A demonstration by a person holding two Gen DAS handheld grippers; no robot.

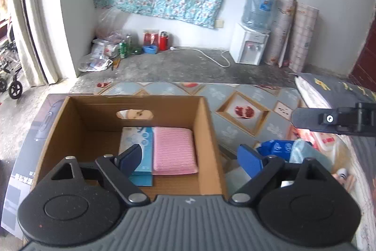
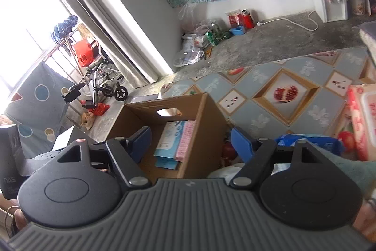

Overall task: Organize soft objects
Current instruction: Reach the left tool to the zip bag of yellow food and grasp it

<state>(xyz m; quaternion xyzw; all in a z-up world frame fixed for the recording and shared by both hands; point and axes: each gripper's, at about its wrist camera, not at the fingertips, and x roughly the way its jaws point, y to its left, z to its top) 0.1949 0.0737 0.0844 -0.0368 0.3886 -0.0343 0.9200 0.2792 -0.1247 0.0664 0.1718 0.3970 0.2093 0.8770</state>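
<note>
An open cardboard box (image 1: 206,133) stands on a patterned mat; it also shows in the right wrist view (image 2: 204,133). Inside lie a pink folded cloth (image 1: 174,149) and a light blue tissue pack (image 1: 138,145), side by side. My left gripper (image 1: 190,157) is open and empty above the box's near right corner. My right gripper (image 2: 190,140) is open and empty, over the box's right wall. A blue soft pack (image 1: 277,147) lies right of the box, also in the right wrist view (image 2: 312,140). A pink wipes pack (image 2: 362,119) lies at the far right.
The patterned mat (image 1: 235,93) covers the surface. A grey folded cushion (image 1: 329,88) lies at the back right. A water dispenser (image 1: 251,44), rolled mats and bottles stand along the far wall. A black box (image 2: 9,157) stands at the left.
</note>
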